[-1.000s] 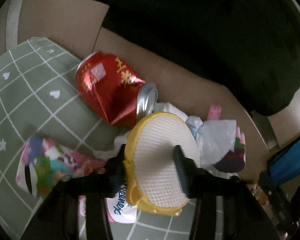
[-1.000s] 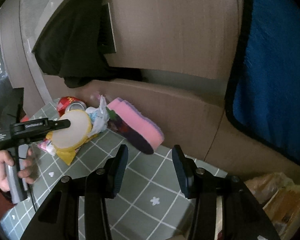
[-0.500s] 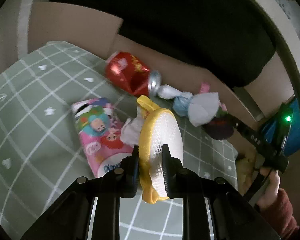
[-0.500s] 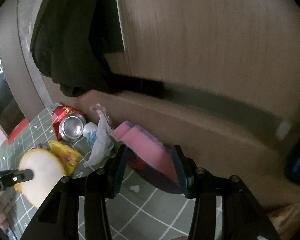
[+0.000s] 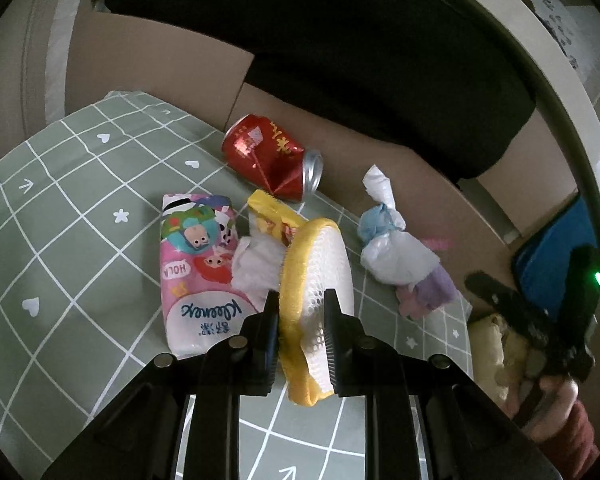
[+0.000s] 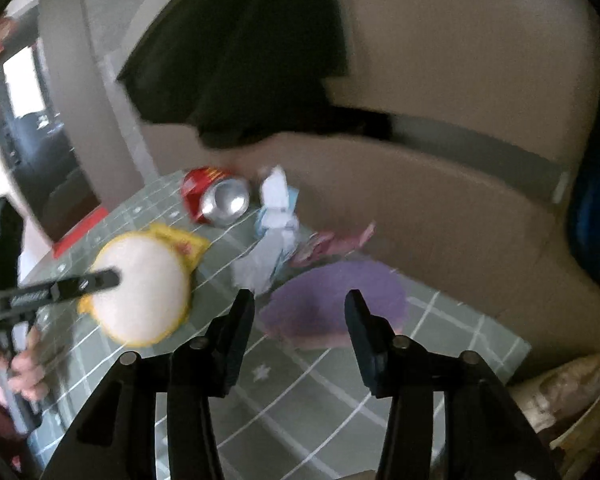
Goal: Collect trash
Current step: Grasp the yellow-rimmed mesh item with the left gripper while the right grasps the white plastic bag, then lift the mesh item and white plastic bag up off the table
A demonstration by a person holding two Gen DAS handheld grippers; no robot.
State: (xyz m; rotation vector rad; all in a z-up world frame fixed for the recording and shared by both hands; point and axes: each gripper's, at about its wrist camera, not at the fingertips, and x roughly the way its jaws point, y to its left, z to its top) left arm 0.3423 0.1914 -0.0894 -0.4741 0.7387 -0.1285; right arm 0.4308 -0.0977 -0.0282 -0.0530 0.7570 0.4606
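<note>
On the green checked table [image 5: 80, 208], the purple-and-pink sponge [image 6: 336, 300] lies flat at 12 o'clock from the right gripper [image 6: 300, 320], between its spread, empty jaws. The left gripper [image 5: 300, 320] is clenched on the yellow-rimmed scrubber [image 5: 320, 264]. Only the left view shows the tissue pack [image 5: 196, 264].

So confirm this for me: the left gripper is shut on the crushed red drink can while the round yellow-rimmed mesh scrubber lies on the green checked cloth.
Wrong on what is held. The left wrist view shows the left gripper shut on the round yellow-rimmed mesh scrubber; the crushed red drink can lies untouched on the green checked cloth.
</note>
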